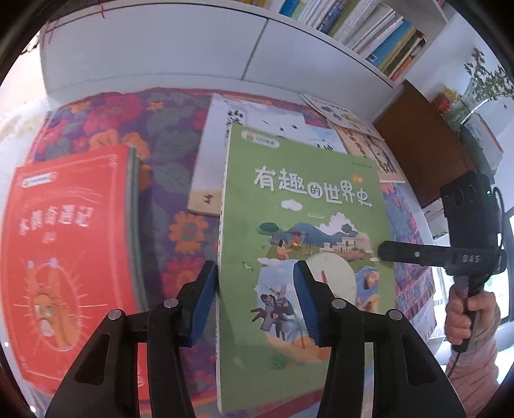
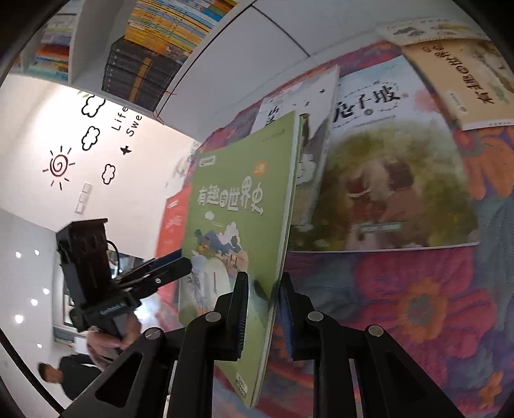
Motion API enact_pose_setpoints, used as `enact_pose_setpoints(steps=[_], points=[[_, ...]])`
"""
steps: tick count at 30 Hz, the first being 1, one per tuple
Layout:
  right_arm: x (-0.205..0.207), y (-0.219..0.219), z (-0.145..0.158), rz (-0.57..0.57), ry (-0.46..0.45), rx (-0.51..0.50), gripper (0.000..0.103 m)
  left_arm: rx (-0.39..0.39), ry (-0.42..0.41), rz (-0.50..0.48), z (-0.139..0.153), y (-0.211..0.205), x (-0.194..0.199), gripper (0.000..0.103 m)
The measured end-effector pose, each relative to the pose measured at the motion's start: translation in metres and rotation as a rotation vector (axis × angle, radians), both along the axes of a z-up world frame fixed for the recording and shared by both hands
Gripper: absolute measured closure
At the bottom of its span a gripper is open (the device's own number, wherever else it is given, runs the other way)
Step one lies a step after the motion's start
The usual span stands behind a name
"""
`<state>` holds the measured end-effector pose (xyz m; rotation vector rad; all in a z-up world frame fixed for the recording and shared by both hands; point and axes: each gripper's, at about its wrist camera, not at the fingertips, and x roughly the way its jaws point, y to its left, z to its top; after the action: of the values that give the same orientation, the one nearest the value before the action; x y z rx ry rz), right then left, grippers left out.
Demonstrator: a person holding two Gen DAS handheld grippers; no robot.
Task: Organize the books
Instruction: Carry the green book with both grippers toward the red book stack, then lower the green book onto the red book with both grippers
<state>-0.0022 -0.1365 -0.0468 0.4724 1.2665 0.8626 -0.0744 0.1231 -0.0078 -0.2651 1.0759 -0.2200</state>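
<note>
A child's home room: packed bookshelves (image 1: 363,29), cloud-and-sun wall stickers (image 2: 80,144).

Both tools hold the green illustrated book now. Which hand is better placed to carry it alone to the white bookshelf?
Probably the left. The left tool straddles the spine edge of the green illustrated book, whereas the right tool only pinches the thin open edge. The white bookshelf stands behind.
</note>
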Motion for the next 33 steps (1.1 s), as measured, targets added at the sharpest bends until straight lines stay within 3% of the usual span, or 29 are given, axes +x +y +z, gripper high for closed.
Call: enact_pose_setpoints(steps=[4, 10, 13, 21, 26, 29, 33], points=[[0.001, 0.018, 0.018, 0.038, -0.012, -0.029, 0.084, 0.017, -0.026, 0.025, 0.015, 0.013, -0.005, 0.058], [0.005, 0.053, 0.04, 0.082, -0.055, -0.022, 0.084, -0.027, -0.068, 0.087, 0.028, 0.055, -0.013, 0.058], [0.01, 0.075, 0.044, 0.113, -0.03, 0.013, 0.084, -0.03, -0.087, 0.119, 0.032, 0.078, -0.018, 0.058], [0.014, 0.166, 0.034, 0.237, -0.021, -0.024, 0.084, 0.012, -0.12, 0.246, 0.044, 0.149, -0.039, 0.058], [0.018, 0.217, 0.016, 0.28, -0.008, -0.021, 0.083, 0.043, -0.093, 0.316, 0.023, 0.183, -0.043, 0.058], [0.018, 0.232, 0.005, 0.299, -0.009, -0.042, 0.083, 0.025, -0.043, 0.358, -0.003, 0.198, -0.041, 0.058], [0.021, 0.248, -0.009, 0.312, 0.006, -0.078, 0.083, 0.008, -0.03, 0.363, -0.017, 0.205, -0.044, 0.058]])
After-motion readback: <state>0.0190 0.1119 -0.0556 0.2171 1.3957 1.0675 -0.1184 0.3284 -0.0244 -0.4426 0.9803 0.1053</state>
